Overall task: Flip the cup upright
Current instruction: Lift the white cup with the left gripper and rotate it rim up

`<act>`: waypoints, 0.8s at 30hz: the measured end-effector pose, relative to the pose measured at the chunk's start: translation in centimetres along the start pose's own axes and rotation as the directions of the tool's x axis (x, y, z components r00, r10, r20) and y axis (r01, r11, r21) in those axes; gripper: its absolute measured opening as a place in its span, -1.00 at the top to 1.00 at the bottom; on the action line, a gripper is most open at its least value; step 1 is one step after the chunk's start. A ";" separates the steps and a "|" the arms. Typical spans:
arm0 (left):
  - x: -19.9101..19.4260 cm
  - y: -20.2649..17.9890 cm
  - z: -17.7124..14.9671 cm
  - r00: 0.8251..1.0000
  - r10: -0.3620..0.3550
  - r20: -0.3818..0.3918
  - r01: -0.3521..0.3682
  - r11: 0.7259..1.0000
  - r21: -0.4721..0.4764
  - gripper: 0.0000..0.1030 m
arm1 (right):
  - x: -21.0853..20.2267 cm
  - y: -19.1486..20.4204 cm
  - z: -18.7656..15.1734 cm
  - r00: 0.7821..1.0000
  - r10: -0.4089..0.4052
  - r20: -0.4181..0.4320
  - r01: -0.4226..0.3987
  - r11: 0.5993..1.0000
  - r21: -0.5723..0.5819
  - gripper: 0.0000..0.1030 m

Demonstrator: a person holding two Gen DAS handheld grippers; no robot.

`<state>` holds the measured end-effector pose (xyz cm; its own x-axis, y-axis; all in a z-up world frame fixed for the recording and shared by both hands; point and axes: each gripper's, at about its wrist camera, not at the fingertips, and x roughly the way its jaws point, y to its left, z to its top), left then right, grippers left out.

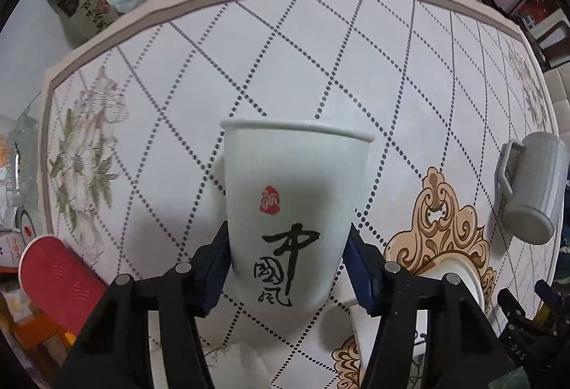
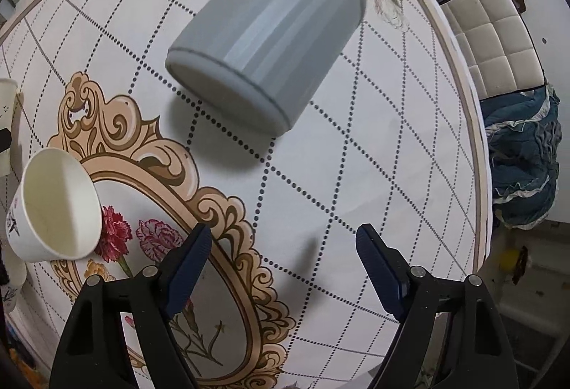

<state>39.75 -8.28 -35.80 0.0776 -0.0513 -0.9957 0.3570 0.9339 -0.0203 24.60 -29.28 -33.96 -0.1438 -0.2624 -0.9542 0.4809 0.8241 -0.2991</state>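
My left gripper (image 1: pixel 288 267) is shut on a white paper cup (image 1: pixel 292 210) with black calligraphy and a red seal. The cup stands rim up, held above the patterned table (image 1: pixel 320 61). A grey ribbed mug (image 2: pixel 267 43) lies on its side on the table, its base toward my right gripper (image 2: pixel 283 260), which is open and empty a short way in front of it. The mug also shows in the left wrist view (image 1: pixel 534 185), handle visible, at the far right. A second white paper cup (image 2: pixel 53 207) lies tilted at the left.
A red ribbed cup (image 1: pixel 60 278) sits at the table's left edge beside a plastic bottle (image 1: pixel 17 160). White padded chairs (image 2: pixel 495 39) stand beyond the table. Blue cloth (image 2: pixel 523 168) lies off the right edge. Boxes and clutter ring the far side.
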 end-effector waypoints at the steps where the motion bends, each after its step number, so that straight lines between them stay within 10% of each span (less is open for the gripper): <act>1: -0.5 -0.1 -0.2 1.000 0.002 0.009 -0.002 1.000 -0.004 -0.08 | -0.4 -0.1 0.0 1.000 0.001 0.006 -0.001 1.000 0.000 -0.64; 13: -9.8 -3.7 -8.3 0.996 0.010 0.089 -0.002 0.995 -0.095 -0.08 | -4.2 -1.8 -2.7 0.994 0.093 0.062 -0.092 0.995 -0.032 -0.64; 24: -7.8 -9.6 -20.5 0.996 -0.090 -0.006 0.084 0.951 -0.297 -0.08 | -2.0 -5.7 -8.7 0.990 0.128 0.065 -0.117 0.980 -0.158 -0.64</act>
<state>16.61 -9.53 -29.69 0.0394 -0.1326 -0.9904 0.0697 0.9891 -0.1296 14.67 -29.07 -30.44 -0.0245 -0.1864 -0.9822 0.3514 0.9182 -0.1831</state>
